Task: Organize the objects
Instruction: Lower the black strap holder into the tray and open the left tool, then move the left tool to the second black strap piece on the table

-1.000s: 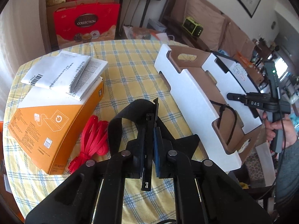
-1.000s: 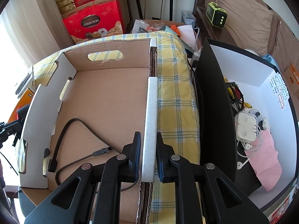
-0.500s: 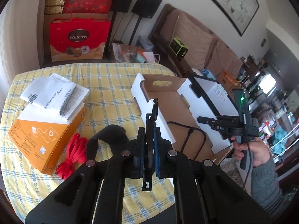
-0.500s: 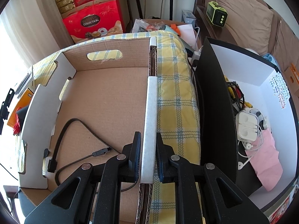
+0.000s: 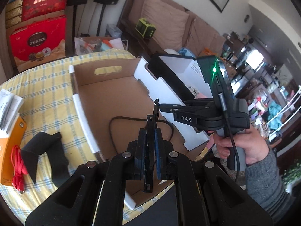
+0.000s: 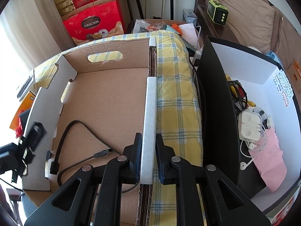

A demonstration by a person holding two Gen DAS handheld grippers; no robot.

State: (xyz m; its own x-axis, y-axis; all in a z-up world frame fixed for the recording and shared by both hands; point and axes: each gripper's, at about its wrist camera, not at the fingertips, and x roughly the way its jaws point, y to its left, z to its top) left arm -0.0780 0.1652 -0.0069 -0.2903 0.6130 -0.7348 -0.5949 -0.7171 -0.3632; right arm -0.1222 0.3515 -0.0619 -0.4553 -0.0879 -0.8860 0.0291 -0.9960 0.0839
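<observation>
Left gripper (image 5: 150, 150) clamped on black strap piece (image 5: 152, 124), above box (image 5: 112, 94). Right gripper (image 6: 148, 156) pinching box wall (image 6: 149, 122). Cable (image 6: 75, 137) already inside. Red cord (image 5: 17, 167), booklets (image 5: 9, 105) left on table (image 5: 47, 86), 9 o'clock.

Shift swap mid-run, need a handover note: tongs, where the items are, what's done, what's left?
Left tongs: shut on a thin black piece, held above the cardboard box.
Right tongs: shut on the box's white-edged side wall.
Done: one black cable lies in the box.
Outside on the table: black strap, red cable, orange box, papers.
Left: put the black piece in the box, then probably the rest.
</observation>
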